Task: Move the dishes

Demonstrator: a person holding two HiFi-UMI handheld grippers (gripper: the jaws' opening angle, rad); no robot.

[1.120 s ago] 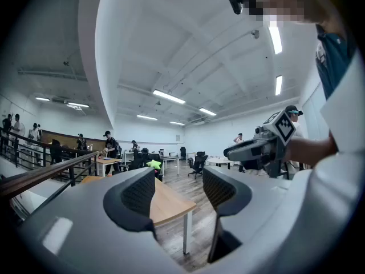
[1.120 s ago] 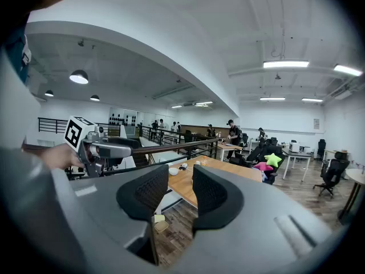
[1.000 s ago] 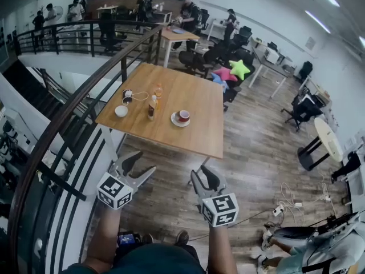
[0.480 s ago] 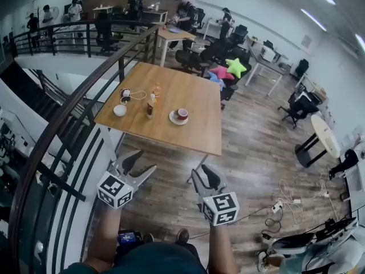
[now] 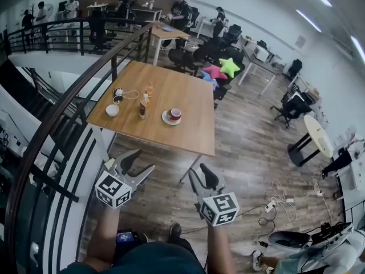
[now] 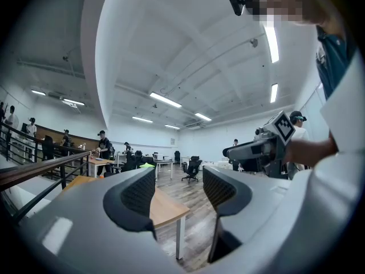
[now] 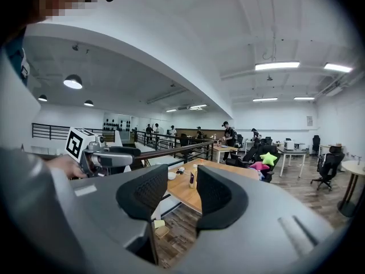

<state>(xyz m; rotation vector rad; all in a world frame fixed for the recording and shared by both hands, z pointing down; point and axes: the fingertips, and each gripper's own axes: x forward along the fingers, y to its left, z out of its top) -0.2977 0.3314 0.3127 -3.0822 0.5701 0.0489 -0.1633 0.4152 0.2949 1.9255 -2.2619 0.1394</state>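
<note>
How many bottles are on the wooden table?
2. A dark bottle stands left of the red cup; an orange bottle stands beyond the dark one. None seems hidden.

Wooden counter (image 5: 191, 136), rectangular, seen from the head view; red cup (image 5: 174, 113) on white saucer (image 5: 166, 120) near centre; dark bottle (image 5: 142, 108) upright at the cup's 9 o'clock; white bowl (image 5: 112, 110) further out at 9; orange bottle (image 5: 149, 89) at 11; white cable (image 5: 122, 94) at 10, near the edge.

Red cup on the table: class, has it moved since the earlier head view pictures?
No. The red cup stays on its saucer, just right of the bottle.
</note>
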